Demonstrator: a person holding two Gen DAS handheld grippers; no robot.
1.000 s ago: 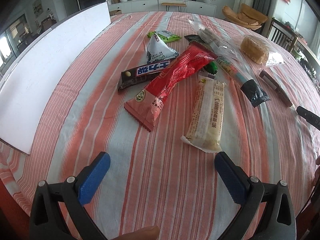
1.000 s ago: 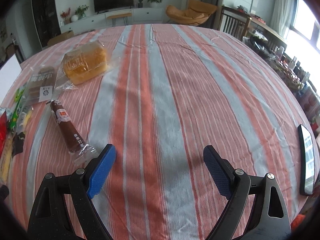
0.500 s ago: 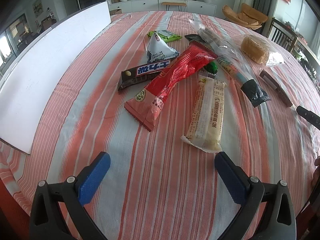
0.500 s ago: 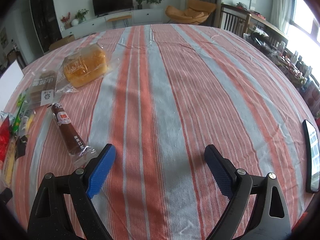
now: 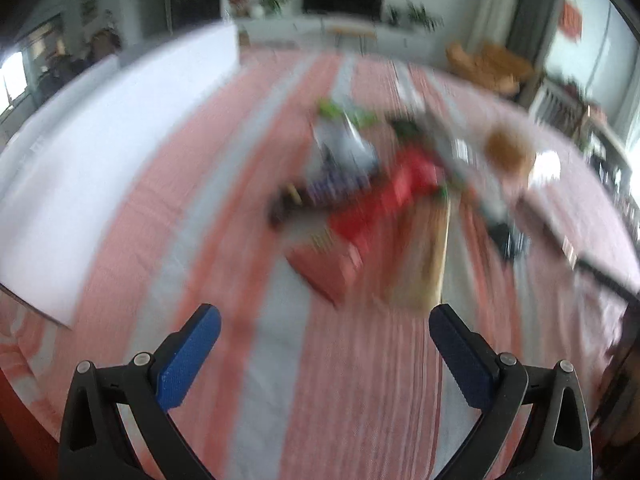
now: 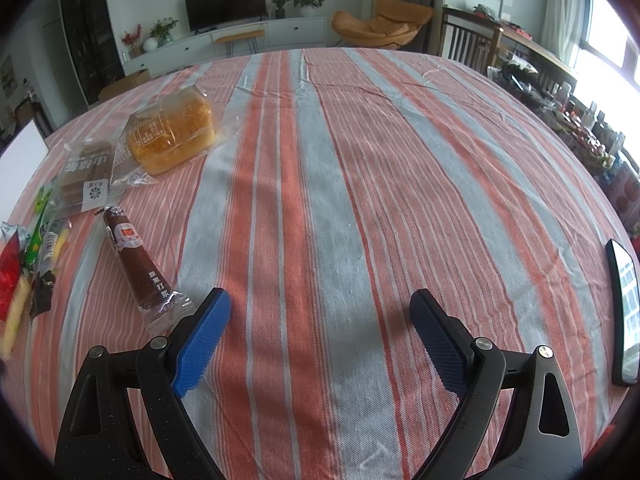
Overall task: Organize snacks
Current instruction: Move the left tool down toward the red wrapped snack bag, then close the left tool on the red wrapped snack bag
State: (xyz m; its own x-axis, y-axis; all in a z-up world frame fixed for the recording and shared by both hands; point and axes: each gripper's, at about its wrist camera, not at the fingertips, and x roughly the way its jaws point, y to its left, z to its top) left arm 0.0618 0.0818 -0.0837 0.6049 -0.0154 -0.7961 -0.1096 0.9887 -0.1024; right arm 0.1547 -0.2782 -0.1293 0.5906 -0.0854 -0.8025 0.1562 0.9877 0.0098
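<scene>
**Left view smears while both grippers stay spread**

Half a second ago our left view was sharp; now it is blurred all over, and the snack pile sits higher and further from the left gripper (image 5: 324, 320), whose blue pads are wide apart and hold nothing. We can still make out a red packet (image 5: 384, 196) in the middle of the pile, a pale long packet (image 5: 428, 268) just beside it and nearest our right pad, and a white board (image 5: 100, 176) lying along the left side of the striped tablecloth (image 5: 344, 380). Finer detail there we cannot tell.

Our right gripper (image 6: 320, 308) hangs over bare cloth, jaws spread and empty. A brown stick snack (image 6: 136, 256) lies close to its left pad, its clear wrapper end just beside the pad. Further back rest a bagged bread loaf (image 6: 172, 136) and a flat brown biscuit pack (image 6: 84, 172), touching each other. A phone (image 6: 624, 312) lies at the table's right edge, well apart from the snacks.
</scene>
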